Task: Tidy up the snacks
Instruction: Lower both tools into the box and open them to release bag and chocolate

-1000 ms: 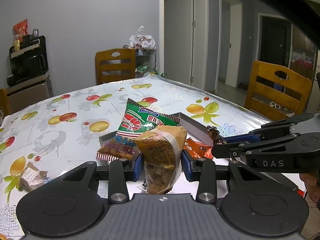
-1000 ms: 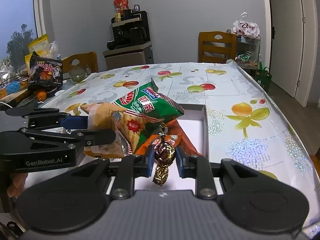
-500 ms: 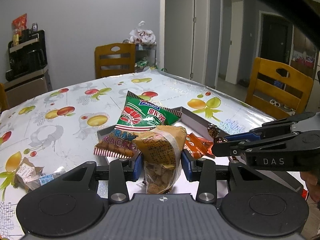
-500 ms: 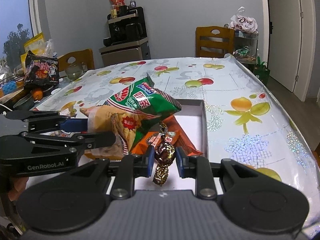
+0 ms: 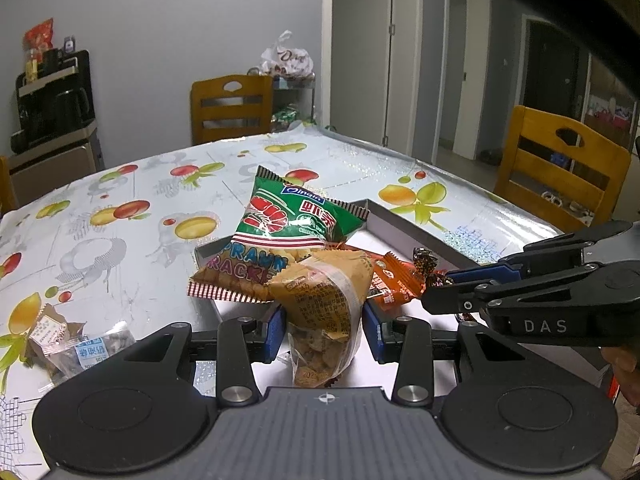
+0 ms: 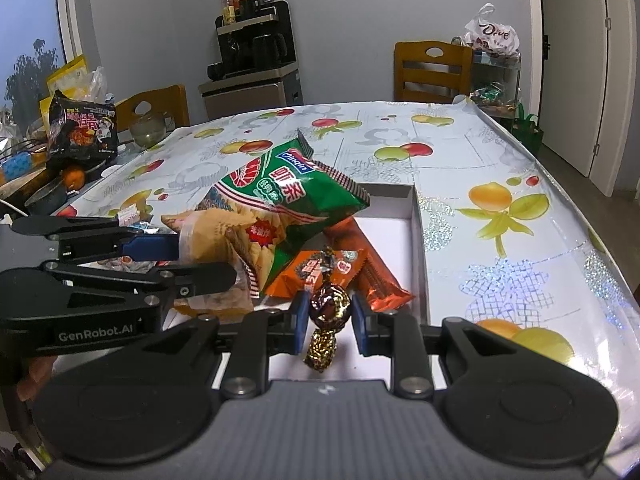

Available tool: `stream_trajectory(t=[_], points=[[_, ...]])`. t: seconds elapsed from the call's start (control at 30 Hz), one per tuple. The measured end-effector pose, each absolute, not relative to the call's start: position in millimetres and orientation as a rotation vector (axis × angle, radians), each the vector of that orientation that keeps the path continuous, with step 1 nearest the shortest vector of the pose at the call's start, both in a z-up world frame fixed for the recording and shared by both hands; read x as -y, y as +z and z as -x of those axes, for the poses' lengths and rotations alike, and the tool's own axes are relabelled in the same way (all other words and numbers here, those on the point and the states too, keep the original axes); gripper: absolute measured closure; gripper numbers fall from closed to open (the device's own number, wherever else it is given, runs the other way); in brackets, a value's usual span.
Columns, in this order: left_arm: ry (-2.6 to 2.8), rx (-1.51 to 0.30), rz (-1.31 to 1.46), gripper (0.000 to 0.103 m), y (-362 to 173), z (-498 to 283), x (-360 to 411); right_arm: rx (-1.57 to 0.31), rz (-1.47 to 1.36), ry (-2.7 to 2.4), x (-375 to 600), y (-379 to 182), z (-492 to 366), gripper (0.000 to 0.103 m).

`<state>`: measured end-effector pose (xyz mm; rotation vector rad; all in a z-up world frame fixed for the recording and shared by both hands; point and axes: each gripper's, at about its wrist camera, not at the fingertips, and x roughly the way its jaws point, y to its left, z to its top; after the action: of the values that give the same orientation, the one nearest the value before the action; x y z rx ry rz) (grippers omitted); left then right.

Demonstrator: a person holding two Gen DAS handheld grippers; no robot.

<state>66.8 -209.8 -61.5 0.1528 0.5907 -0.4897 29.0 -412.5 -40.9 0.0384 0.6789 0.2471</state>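
Note:
My left gripper (image 5: 323,327) is shut on a tan snack packet (image 5: 326,304), held just above the near part of a shallow grey tray (image 5: 404,222). In the right wrist view the same left gripper (image 6: 224,258) comes in from the left with the tan packet (image 6: 208,240). My right gripper (image 6: 329,318) is shut on a brown-and-gold wrapped candy (image 6: 329,308), also over the tray (image 6: 418,248). A green prawn cracker bag (image 5: 288,236) and orange wrapped bars (image 6: 352,270) lie in the tray. The right gripper (image 5: 440,292) shows at the right of the left wrist view.
Small clear-wrapped snacks (image 5: 76,346) lie on the fruit-print tablecloth left of the tray. Wooden chairs (image 5: 560,168) stand around the table. A black noodle packet (image 6: 82,128), a glass pot and an orange crowd the far left table edge.
Both views have shifted slightly; the tray and bags sit a little lower and nearer in them. Both grips are unchanged.

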Motion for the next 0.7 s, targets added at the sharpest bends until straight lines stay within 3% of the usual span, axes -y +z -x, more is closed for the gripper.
stream_trajectory(t=[0.7], points=[[-0.488,-0.591,-0.146,0.061,-63.1,-66.2,208.9,-0.695,-0.035,0.221,411.3,-46.2,-32.6,0.08]])
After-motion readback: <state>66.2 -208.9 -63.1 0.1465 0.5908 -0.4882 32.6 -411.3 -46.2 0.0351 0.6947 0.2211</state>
